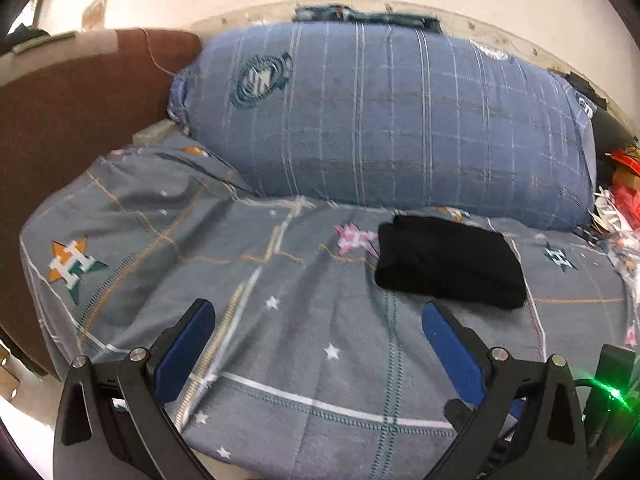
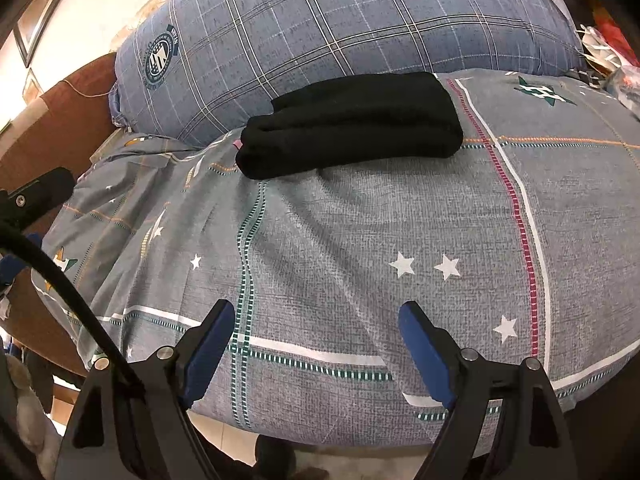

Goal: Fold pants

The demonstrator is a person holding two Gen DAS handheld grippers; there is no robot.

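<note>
The black pants (image 1: 450,262) lie folded into a compact bundle on the grey patterned bedsheet (image 1: 280,320), just in front of the blue plaid pillow. They also show in the right wrist view (image 2: 352,124). My left gripper (image 1: 318,312) is open and empty, hovering over the sheet, short of the bundle and to its left. My right gripper (image 2: 316,312) is open and empty, well short of the bundle, above the bed's front part.
A big blue plaid pillow (image 1: 384,116) lies behind the pants against the wall. A brown headboard (image 1: 60,152) stands at the left. Red and white clutter (image 1: 616,200) sits at the bed's right edge. The left gripper's body (image 2: 36,196) shows at the left.
</note>
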